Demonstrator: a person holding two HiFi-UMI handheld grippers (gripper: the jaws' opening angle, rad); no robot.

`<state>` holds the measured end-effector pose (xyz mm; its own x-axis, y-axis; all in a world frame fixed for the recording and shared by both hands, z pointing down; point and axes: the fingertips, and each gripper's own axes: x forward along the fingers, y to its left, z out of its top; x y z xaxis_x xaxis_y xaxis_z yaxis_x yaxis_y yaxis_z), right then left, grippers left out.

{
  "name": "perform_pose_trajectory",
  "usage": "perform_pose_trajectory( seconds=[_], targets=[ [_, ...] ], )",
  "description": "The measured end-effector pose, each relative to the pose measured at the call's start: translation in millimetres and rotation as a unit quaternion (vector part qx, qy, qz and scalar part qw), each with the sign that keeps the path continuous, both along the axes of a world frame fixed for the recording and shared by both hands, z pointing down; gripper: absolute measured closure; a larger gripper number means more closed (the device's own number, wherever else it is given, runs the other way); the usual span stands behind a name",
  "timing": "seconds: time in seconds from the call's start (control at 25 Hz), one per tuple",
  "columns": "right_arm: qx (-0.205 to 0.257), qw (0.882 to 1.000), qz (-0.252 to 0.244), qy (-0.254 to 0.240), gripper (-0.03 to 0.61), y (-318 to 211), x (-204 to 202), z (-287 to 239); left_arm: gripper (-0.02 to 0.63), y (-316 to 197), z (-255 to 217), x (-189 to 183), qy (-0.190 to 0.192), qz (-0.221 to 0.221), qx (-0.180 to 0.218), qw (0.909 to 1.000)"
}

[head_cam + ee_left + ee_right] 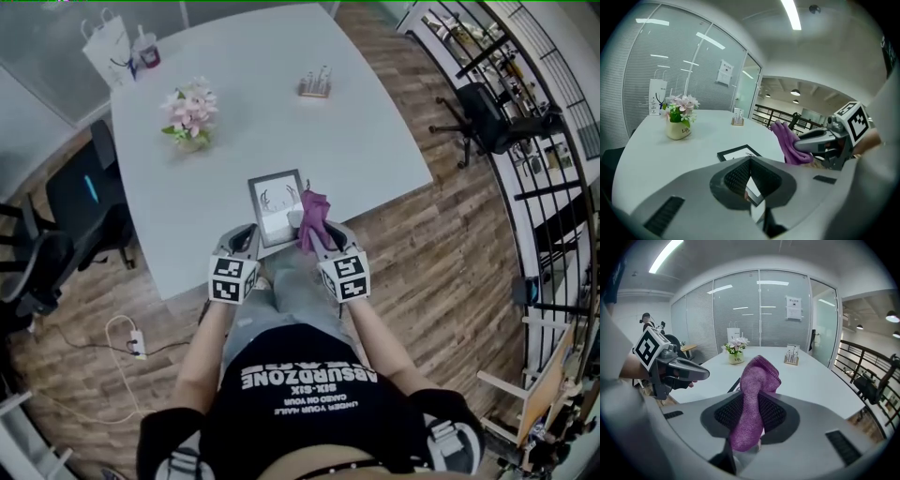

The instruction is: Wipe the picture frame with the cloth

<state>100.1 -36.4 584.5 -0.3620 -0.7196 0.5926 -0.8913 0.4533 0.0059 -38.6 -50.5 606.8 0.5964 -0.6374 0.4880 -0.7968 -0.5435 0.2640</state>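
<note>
**Head view.** The picture frame [275, 208] lay flat at the near edge of the white table [234, 94]. The left hand-held gripper [251, 232] met the frame's near left corner. The right hand-held gripper [317, 239] held the purple cloth [314, 216] against the frame's right edge. A flower pot [191, 117] stood farther back, well apart from the frame, and a paper bag [105, 47] stood at the far corner.

**Left gripper view.** The 2 jaws were closed on the near corner of the frame [739, 152]. The cloth [787, 143] hung from the right hand-held gripper [800, 146] just beside it.

**Right gripper view.** The 2 jaws were clamped on the cloth [757, 380], which stood up in a fold between the pads. The left hand-held gripper [701, 375] showed at the left.
</note>
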Motion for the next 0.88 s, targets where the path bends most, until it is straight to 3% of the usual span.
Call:
perform_pose_trajectory(
  seconds=[0.44,0.6,0.88],
  targets=[
    [-0.034,0.997,-0.038,0.057,0.465,-90,1,38,0.598,-45,47,8,-0.054,0.044,-0.054,0.9962],
    [-0.058,0.994,-0.054,0.08,0.465,-109,-2,59,0.598,-49,72,9,-0.066,0.041,-0.09,0.9929],
    [-0.084,0.987,-0.064,0.122,0.465,-132,-4,92,0.598,-52,95,13,-0.096,0.07,-0.113,0.9865]
  ],
)
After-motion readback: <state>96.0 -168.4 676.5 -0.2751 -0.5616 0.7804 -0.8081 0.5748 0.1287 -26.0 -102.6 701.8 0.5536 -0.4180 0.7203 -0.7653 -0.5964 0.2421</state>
